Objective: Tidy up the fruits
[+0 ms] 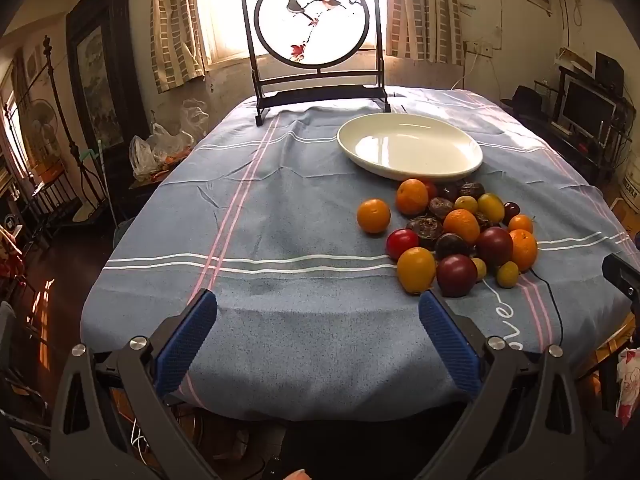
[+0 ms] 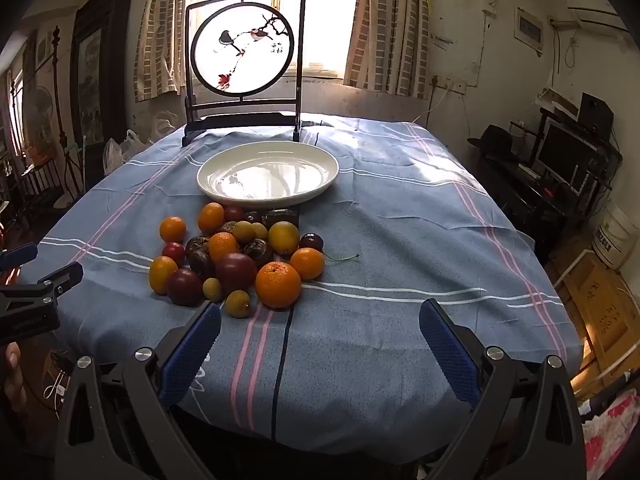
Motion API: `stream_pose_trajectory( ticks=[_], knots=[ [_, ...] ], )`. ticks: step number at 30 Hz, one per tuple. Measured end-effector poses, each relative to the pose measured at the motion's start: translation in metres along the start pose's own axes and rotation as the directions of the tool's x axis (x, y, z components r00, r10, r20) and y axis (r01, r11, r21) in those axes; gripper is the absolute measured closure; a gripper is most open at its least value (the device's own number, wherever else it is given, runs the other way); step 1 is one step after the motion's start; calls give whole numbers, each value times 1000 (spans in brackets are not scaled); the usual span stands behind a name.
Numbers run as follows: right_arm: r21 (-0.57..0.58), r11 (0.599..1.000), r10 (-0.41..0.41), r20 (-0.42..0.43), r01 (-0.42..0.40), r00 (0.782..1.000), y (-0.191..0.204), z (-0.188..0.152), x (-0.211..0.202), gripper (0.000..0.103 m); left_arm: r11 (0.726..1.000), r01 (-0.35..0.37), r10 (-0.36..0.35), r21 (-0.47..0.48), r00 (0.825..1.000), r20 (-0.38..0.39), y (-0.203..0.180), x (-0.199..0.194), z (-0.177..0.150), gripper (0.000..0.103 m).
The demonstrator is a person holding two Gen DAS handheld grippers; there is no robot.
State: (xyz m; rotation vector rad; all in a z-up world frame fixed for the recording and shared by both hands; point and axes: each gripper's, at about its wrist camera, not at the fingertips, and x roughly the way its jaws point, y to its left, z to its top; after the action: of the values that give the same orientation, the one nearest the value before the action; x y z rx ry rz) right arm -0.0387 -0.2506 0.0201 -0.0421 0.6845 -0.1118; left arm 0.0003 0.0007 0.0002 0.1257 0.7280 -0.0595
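So the room itself is pretty lived-in: a bright window point(image 2: 276, 8) with checked curtains point(image 2: 384, 24) behind everything, a dark framed picture point(image 1: 102, 84) leaning on the wall off to one side of it, and a shelf with a monitor point(image 2: 564, 156) on the other side.

The counter point(image 1: 280, 208) sits right in front of that window, covered with a blue cloth with white and pink stripes. At the window end of the counter stands one round bird-painting screen point(image 1: 312, 24) in a dark frame.

One white plate point(image 1: 408, 148) sits just in front of the screen, nothing on it. The fruit pile point(image 1: 452, 236) is touching the plate's near rim and spreads toward the camera side, all of it on the cloth.

Counting the pile as best I can from the right wrist view: about six oranges point(image 2: 278, 284), a few dark red plums point(image 2: 236, 272), one yellow lemon-looking fruit point(image 2: 283, 237), several dark wrinkly ones point(image 2: 200, 246) in the middle, and roughly four small yellow-green ones point(image 2: 238, 303) at the near edge. Some are stacked behind others so I can't give an exact total. One orange point(image 1: 373, 216) sits slightly apart from the pile.

Left tool point(image 1: 318, 308): blue pads spread wide, gripping nothing, hovering over bare cloth beside the pile. Right tool point(image 2: 320, 316): same, spread wide and holding nothing, its one pad just near the closest little fruit.
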Motion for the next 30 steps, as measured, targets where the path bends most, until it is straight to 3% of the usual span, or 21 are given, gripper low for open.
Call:
stream_pose_trajectory(
  ticks=[30],
  knots=[
    [-17, 999, -39, 30, 39, 999, -3, -5, -4, 3, 1000, -4, 4, -5, 1000, -9, 2, 3, -4, 4]
  ],
)
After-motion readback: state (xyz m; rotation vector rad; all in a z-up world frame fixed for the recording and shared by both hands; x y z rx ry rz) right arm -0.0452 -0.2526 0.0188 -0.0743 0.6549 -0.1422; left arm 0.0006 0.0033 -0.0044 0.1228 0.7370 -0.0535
